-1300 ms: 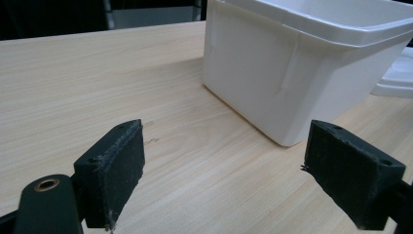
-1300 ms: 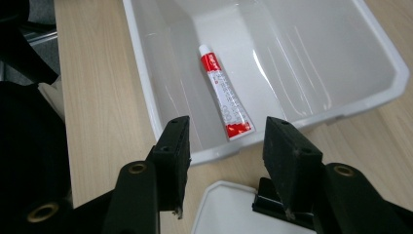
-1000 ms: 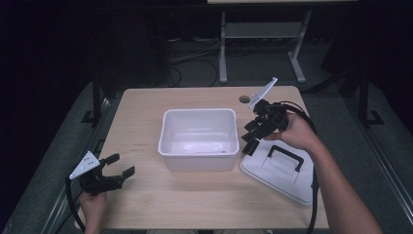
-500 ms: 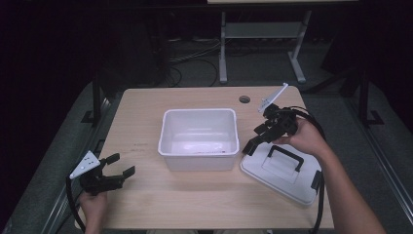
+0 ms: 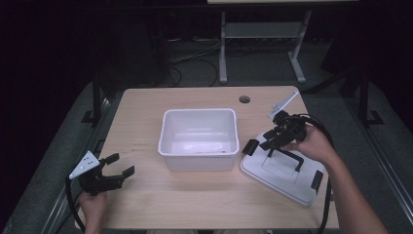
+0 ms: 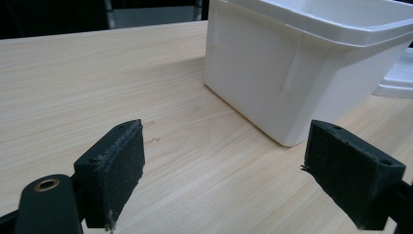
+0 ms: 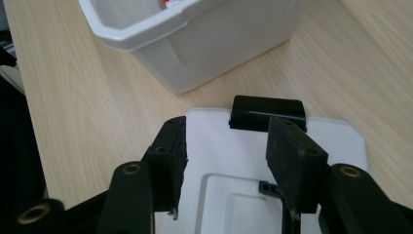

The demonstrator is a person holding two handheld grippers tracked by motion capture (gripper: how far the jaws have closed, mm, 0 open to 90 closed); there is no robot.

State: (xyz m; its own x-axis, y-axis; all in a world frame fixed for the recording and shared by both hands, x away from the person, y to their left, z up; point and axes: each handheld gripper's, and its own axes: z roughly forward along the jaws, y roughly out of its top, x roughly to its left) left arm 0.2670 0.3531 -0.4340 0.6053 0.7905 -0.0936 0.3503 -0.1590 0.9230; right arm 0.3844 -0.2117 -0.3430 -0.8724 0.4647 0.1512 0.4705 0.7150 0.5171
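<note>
We are hovering our right gripper (image 7: 224,165), jaws parted and empty, just above the white lid (image 5: 280,173), its black handle (image 5: 287,157) lying directly below. Our left gripper (image 5: 109,173) is resting open, well apart. Beyond sits the white bin (image 5: 199,139).

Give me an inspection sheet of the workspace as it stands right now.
Surface: light wooden table, with a round cable hole near its far edge.
Job's things: white bin upright at centre, no lid on it; white lid with black handle and latches lies flat on the table to the bin's right.
Clutter: nothing seen.
Grippers: left gripper open, near the table's front left, nothing between its jaws; right gripper open over the lid's near-bin end, not gripping anything.
Cables: a black cable trails from the right gripper along the forearm.
Surroundings: dark floor with loose cables, and a metal stand behind the table.
</note>
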